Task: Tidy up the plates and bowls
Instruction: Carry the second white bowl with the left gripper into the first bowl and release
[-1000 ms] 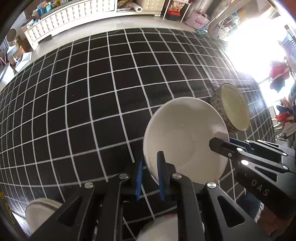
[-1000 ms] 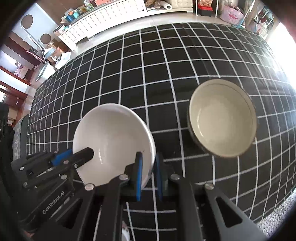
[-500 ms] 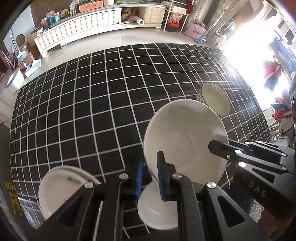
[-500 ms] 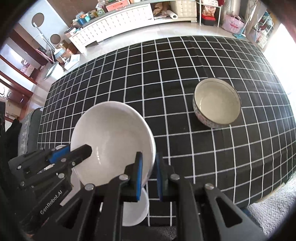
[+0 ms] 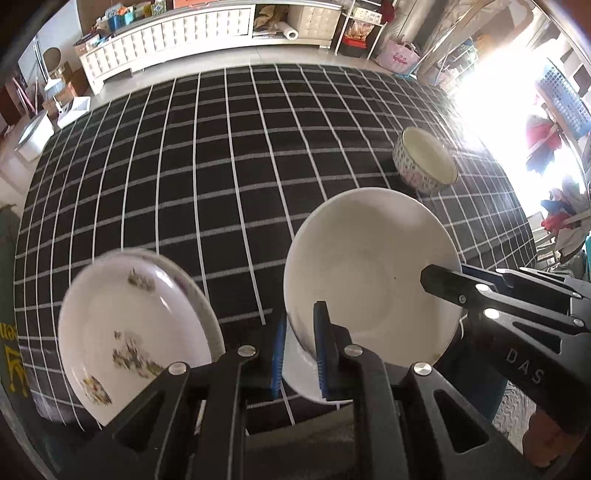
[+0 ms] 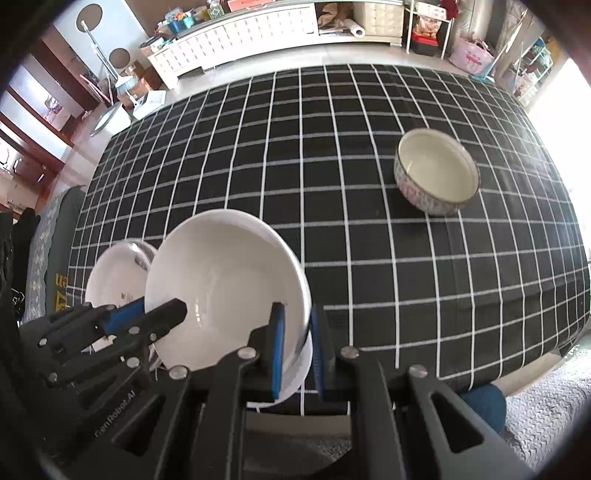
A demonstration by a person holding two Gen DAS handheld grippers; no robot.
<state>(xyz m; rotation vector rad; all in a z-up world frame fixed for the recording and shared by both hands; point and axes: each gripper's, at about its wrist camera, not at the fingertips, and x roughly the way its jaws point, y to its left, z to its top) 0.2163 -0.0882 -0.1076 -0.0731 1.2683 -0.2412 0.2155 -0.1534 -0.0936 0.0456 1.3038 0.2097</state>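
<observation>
A: How do the two grippers stand?

B: The left gripper (image 5: 298,345) has its jaws nearly together, and they pinch the near rim of a plain white bowl (image 5: 369,273). The right gripper (image 6: 297,345) is also narrow and clamps the opposite rim of the same bowl. So both hold one bowl, and it is lifted off the table, tilted with its inside facing the cameras.

A: What lies near this white bowl?

B: Directly under it I see part of another white dish (image 6: 291,384). To the left of the bowl stands a plate with small flower prints (image 5: 133,332); it seems to lie on a second plate, but I cannot tell for sure. Well apart from the bowl, toward the far right, a patterned bowl (image 6: 436,177) stands upright alone.

A: And the surface?

B: A table with a black cloth with a white grid (image 6: 295,166) covers all beneath the bowl. Behind the table there is a pale floor and a long white cabinet (image 5: 173,33) along the wall. Strong light comes from the right side.
</observation>
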